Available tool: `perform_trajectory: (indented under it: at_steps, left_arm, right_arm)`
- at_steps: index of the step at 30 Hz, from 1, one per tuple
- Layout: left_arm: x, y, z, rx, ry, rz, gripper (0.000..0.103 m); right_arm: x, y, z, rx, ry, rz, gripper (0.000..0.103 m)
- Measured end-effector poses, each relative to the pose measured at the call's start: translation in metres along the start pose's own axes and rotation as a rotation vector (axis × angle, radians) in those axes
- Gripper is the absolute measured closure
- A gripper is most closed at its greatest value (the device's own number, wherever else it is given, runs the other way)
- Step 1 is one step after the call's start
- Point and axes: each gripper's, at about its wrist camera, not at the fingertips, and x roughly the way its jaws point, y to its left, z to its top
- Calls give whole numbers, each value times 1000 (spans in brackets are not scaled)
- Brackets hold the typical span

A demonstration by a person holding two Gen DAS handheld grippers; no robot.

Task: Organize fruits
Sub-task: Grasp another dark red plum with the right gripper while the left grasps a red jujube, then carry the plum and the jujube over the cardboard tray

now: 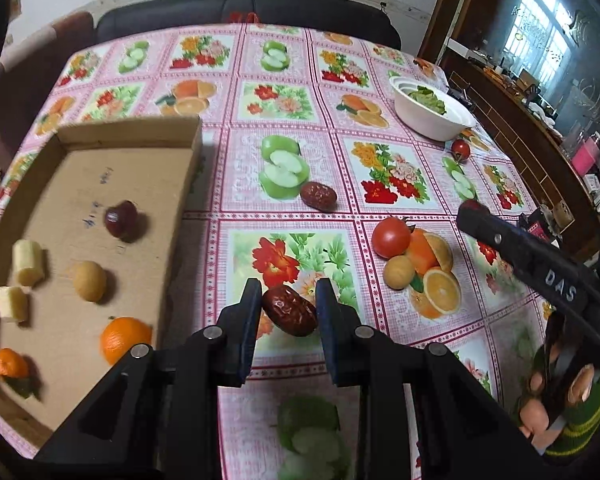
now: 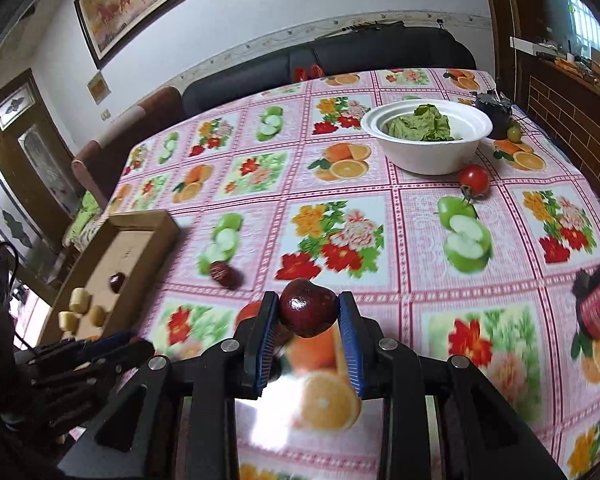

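Both pairs of jaws are pinching fruit. On the left gripper [image 1: 288,310] the jaws hold a wrinkled red date [image 1: 289,315] by its ends, lifted just clear of the counter [image 1: 236,148]. On the right gripper [image 2: 309,314] the blue-padded jaws are clamped on a dark red cherry [image 2: 308,307], which sits between the pads above the fruit-print cloth.

To the left stands a shallow cardboard tray [image 1: 182,184]. Inside it lie a second dark cherry [image 1: 121,219], two pale banana pieces [image 1: 28,268], a small tan round fruit [image 1: 90,286] between them and the tray wall, an orange [image 1: 125,339] near the front, and a smaller orange with a leaf [image 1: 10,362] at the near corner.

Loose on the cloth, another red date [image 1: 318,197] rests beside a printed green apple, well apart from the tray. Nearer the right side a red tomato [image 1: 391,237] touches a small yellow-tan fruit [image 1: 398,277]. Farther back a white bowl [image 2: 432,160] holds green lettuce leaves [image 2: 422,126], and a smaller tomato with its stem [image 2: 474,179] lies just beside the bowl. From the left camera the right gripper's black arm crosses the right edge, with a hand in a green striped sleeve [image 1: 560,404] gripping its handle.
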Motion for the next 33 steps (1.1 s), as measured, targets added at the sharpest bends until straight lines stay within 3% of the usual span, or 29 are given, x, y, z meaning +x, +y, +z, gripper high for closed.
perform_trajectory:
  at_steps: [15,33]
  left_arm:
    - [-54,11,-14,6,-86,78,78]
    - [-77,54,-31,-65,-125,149,78]
  right_arm:
    - [-43,36,-19,-39,-19,62,72]
    - [-54,94,-26,-136,-19,123,72]
